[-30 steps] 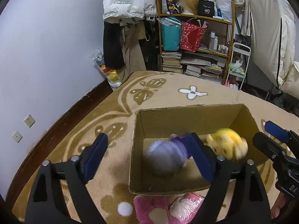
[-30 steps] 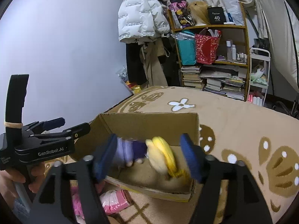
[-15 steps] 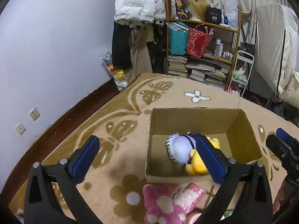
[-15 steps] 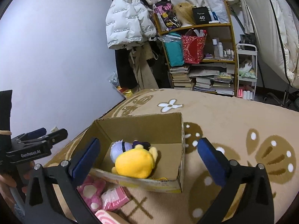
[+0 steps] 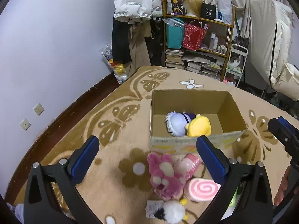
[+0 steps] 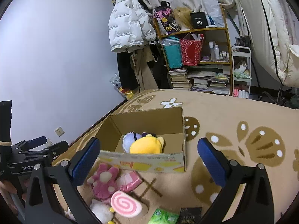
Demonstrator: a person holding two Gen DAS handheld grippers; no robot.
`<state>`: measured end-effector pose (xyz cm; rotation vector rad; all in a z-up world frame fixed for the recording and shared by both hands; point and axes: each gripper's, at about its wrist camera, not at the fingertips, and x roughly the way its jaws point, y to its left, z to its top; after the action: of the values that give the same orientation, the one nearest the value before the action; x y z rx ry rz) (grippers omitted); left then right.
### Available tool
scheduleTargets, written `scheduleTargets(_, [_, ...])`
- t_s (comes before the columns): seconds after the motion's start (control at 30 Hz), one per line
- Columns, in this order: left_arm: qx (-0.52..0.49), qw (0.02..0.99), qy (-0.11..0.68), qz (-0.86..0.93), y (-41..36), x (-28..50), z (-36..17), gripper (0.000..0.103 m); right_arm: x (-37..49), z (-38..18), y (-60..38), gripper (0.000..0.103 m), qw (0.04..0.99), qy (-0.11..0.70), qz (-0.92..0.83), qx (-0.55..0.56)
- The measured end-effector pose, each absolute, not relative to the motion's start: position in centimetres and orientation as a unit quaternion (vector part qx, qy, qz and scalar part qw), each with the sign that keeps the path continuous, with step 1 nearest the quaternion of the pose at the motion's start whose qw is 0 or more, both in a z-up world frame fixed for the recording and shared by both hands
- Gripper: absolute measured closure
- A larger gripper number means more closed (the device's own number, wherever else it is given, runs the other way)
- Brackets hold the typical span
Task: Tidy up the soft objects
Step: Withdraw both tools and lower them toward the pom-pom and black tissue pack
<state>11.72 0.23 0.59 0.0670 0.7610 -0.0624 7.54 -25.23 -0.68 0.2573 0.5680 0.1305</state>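
Note:
An open cardboard box (image 5: pixel 231 100) (image 6: pixel 149 160) stands on the rug. Inside lie a lavender-haired plush (image 5: pixel 176 124) (image 6: pixel 129 140) and a yellow plush (image 5: pixel 199 127) (image 6: pixel 146 144), touching each other. In front of the box lie a pink bear plush (image 5: pixel 164 175) (image 6: pixel 103 181), a pink wrapped bundle (image 5: pixel 188 163) (image 6: pixel 129 181), a pink swirl roll plush (image 5: pixel 202 188) (image 6: pixel 125 204) and a white fluffy plush (image 5: pixel 172 212) (image 6: pixel 100 211). My left gripper (image 5: pixel 147 160) is open and empty above the bear. My right gripper (image 6: pixel 148 162) is open and empty before the box.
A patterned tan rug (image 5: pixel 112 123) covers the floor. A crowded bookshelf (image 5: pixel 198 43) and hanging coats (image 5: pixel 134 3) stand at the back wall. A green packet (image 6: pixel 164 216) and a dark packet (image 6: pixel 189 214) lie near the right gripper. A wall with sockets (image 5: pixel 38 109) is on the left.
Both grippers let their plush toys fall into the box, opened wide and pulled back and up. The pile of toys in front of the box has come into view.

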Motion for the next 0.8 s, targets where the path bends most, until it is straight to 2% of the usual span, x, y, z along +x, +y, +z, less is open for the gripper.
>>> scheduleTargets(0.8, [0.005, 0.913, 0.406, -0.027, 2.0, 5.7, -3.1, 0.000, 1.6, -3.8, -25.3, 0.000, 0.941, 0.317, 0.020, 0.119])
